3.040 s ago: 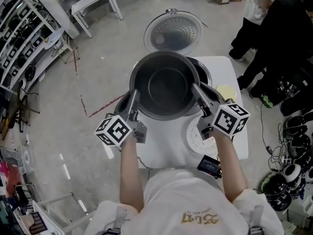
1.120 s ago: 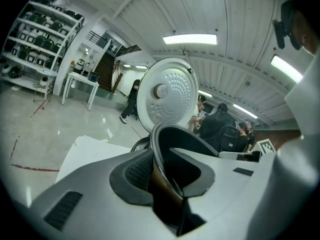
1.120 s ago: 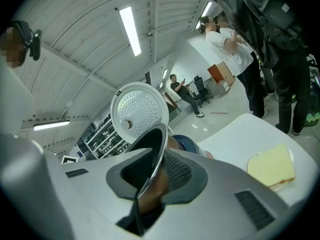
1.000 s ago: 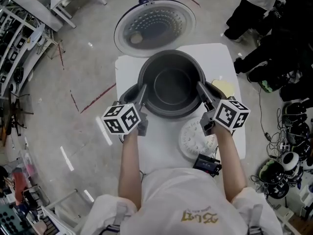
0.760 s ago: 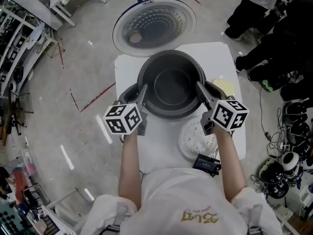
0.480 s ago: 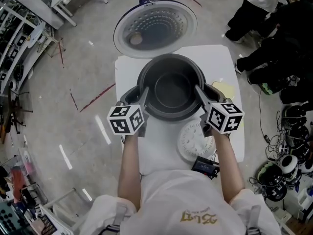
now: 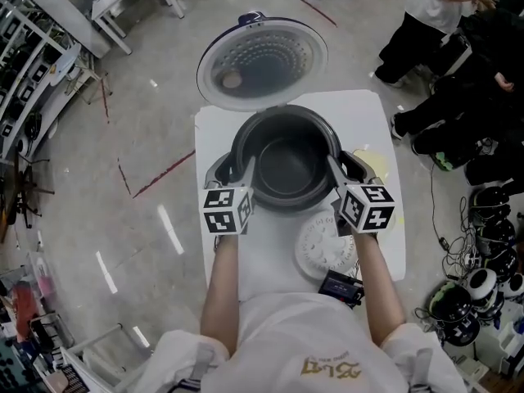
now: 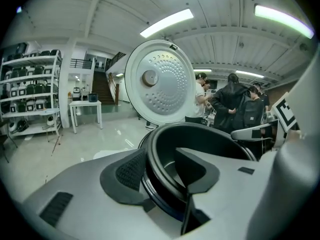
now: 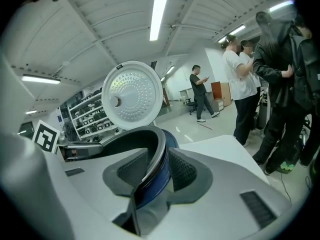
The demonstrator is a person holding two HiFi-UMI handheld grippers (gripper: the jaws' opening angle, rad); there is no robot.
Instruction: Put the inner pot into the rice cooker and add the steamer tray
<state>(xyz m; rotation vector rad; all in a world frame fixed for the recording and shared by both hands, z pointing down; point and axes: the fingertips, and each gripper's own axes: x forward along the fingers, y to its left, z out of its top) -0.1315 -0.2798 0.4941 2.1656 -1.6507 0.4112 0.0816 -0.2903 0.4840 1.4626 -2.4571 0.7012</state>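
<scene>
Dark metal, the pot (image 7: pixel 286 160) sits in the cooker (image 7: pixel 219 164) on a white table (image 7: pixel 377 121) in the head view, straight ahead of both tools. The left gripper (image 7: pixel 246 170) straddles the pot's left rim and the right gripper (image 7: pixel 334 169) its right rim. The tray (image 7: pixel 326 248) lies flat on the table just behind the right gripper, and the open lid (image 7: pixel 262 62) stands beyond the pot.

In the left gripper view, the jaws have just been opening and stand partly apart. One pad is outside the rim and the other inside the pot, loose about it and gripping nothing.

In the right gripper view, these jaws have likewise just been opening. The rim and the cooker's blue wall pass between the pads, with a gap on the inner side.
</scene>
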